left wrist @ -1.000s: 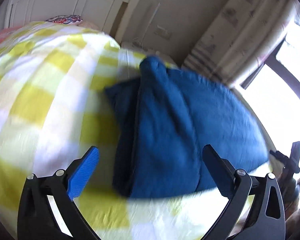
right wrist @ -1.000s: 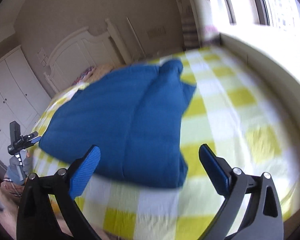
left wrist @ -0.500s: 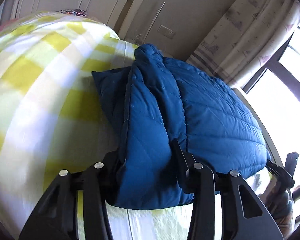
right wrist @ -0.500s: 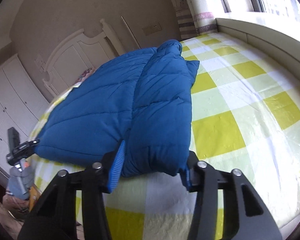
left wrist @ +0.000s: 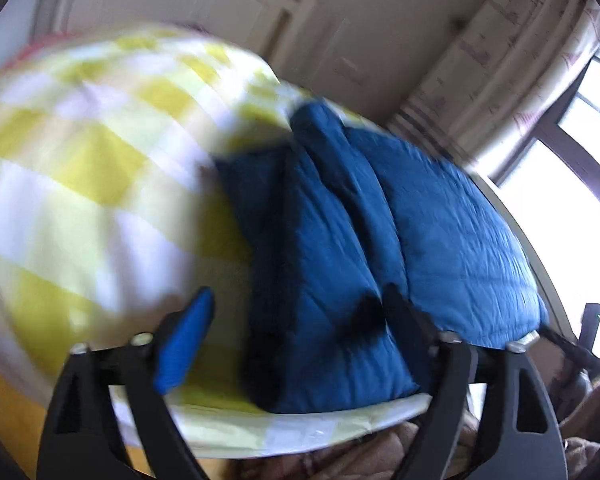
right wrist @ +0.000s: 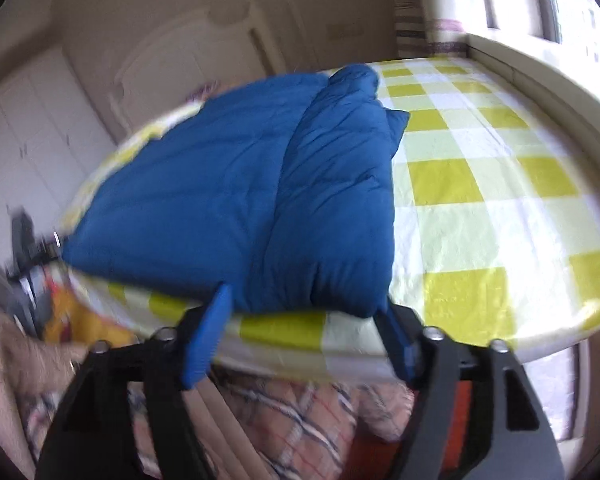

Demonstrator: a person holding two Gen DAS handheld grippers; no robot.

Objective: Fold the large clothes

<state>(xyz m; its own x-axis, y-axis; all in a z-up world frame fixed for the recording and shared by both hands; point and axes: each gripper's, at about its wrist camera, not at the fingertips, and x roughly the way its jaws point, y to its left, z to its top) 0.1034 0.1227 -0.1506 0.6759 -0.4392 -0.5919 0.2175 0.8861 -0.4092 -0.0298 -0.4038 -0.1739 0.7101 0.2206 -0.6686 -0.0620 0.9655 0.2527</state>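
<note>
Now the folded blue quilted puffer jacket lies flat on the bed with the yellow-and-white checked sheet, its near hem close to the bed's near edge. From the left wrist camera, the left gripper has its jaws spread; they have just been opening, and the near left corner of the jacket sits in the gap between them. Its blue left pad stands clear of the cloth over bare sheet, while the dark right finger lies against the jacket's top, though blur hides whether it presses. From the right wrist camera, the right gripper is likewise parted, its jaws just having been opening, and the jacket's near right corner sits at the gap, with both blue pads just beside the hem; I cannot tell whether they touch it. A folded-in sleeve forms a long ridge running away toward the far end. Beyond the bed stand a white carved headboard and a striped pale curtain beside a bright window. Below the bed's edge a plaid blanket shows, and a person's hand appears at the far left of the right view.
</note>
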